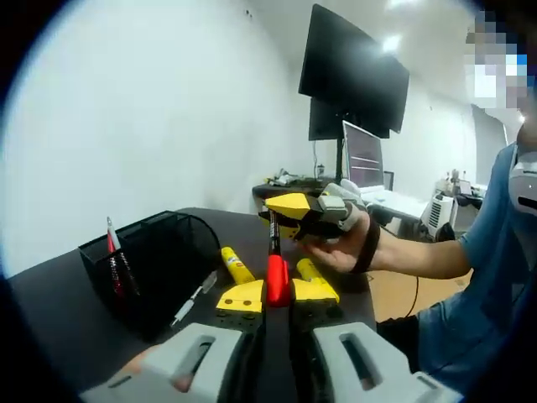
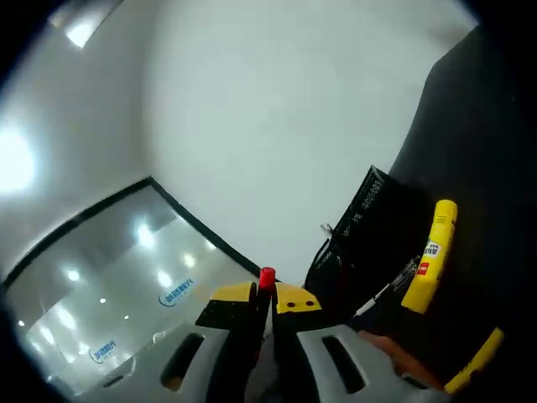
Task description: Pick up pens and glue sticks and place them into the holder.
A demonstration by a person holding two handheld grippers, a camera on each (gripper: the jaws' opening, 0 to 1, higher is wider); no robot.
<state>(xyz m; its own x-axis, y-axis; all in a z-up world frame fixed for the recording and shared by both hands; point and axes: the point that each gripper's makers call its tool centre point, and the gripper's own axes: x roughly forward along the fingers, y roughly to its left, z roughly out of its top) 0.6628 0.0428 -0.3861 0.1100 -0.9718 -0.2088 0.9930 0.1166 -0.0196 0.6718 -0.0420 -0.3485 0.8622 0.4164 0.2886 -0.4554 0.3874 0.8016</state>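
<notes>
A red pen (image 1: 276,281) is clamped upright in the left gripper (image 1: 277,295), with the mesh holder (image 1: 159,260) lying to its left, nearer than the right gripper (image 1: 306,210), which is clenched on a red-capped pen (image 2: 266,280).

On the table (image 1: 59,294), the glue stick (image 1: 237,265) is lying at the holder's (image 1: 155,264) three o'clock.

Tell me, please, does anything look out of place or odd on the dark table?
Nothing is spilled or broken. One yellow glue stick and one thin silver pen lie loose on the table beside the black mesh holder, not yet inside it.
</notes>
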